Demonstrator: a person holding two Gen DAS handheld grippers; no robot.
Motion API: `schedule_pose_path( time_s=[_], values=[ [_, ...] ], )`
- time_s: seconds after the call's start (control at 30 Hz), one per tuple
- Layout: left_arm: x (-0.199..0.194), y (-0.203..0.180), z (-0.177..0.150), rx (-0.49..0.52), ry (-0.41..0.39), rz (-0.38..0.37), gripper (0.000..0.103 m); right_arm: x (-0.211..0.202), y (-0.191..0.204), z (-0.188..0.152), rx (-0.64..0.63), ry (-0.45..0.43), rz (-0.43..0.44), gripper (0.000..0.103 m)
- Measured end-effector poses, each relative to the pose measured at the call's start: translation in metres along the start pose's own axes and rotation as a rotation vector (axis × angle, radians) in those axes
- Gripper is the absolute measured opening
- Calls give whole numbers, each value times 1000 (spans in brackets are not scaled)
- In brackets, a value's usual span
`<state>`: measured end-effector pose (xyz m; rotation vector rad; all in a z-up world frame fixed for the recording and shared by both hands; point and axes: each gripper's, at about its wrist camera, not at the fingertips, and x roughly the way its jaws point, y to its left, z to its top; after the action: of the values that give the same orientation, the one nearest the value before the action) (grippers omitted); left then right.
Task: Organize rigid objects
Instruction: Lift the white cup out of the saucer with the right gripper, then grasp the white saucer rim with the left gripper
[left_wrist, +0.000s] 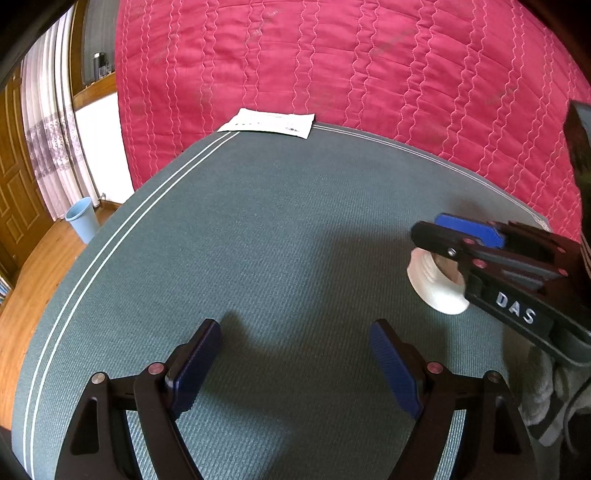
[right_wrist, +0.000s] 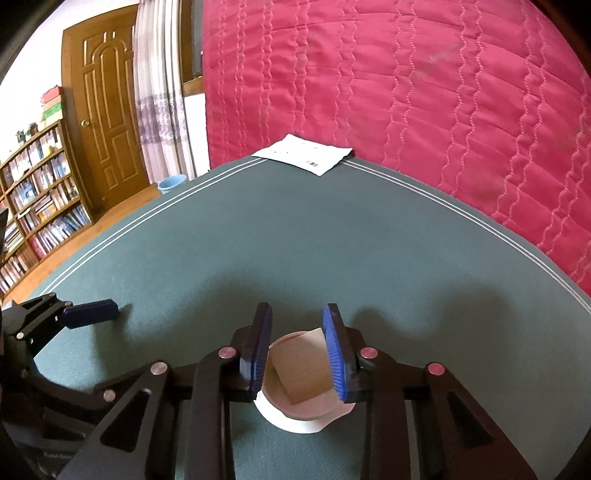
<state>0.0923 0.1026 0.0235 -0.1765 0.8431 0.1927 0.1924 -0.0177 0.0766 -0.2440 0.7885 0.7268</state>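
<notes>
A tan wooden block (right_wrist: 303, 365) sits tilted between the blue pads of my right gripper (right_wrist: 297, 314), which is shut on it. The block is partly inside a small round bowl (right_wrist: 295, 421), white outside and pinkish inside, that rests on the green mat (right_wrist: 332, 240). In the left wrist view the right gripper (left_wrist: 430, 227) reaches in from the right over the same bowl (left_wrist: 439, 291), hiding the block. My left gripper (left_wrist: 295, 328) stands open over bare mat, left of the bowl, with nothing between its pads. One of its fingers (right_wrist: 92, 312) shows at the left of the right wrist view.
A white printed paper (left_wrist: 269, 123) lies at the mat's far edge, against a red quilted cover (left_wrist: 332, 55). A blue bin (left_wrist: 83, 218) stands on the wooden floor to the left. A bookshelf (right_wrist: 37, 206) and a wooden door (right_wrist: 107, 122) are beyond.
</notes>
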Motion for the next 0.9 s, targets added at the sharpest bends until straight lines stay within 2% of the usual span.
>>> schedule_pose_path(
  time_s=[0.33,0.63,0.9],
  values=[
    [0,0,0,1,-2,1,86,-39,8,-32,93,-45,-53,29],
    [-3,-5,-1,20,-22,-3,86,-86,2,-28,181,-150,-63,29],
    [-16,-18,-5,82,-74,-74,86,-118,-15,-48,260,-170,-82,29]
  ],
)
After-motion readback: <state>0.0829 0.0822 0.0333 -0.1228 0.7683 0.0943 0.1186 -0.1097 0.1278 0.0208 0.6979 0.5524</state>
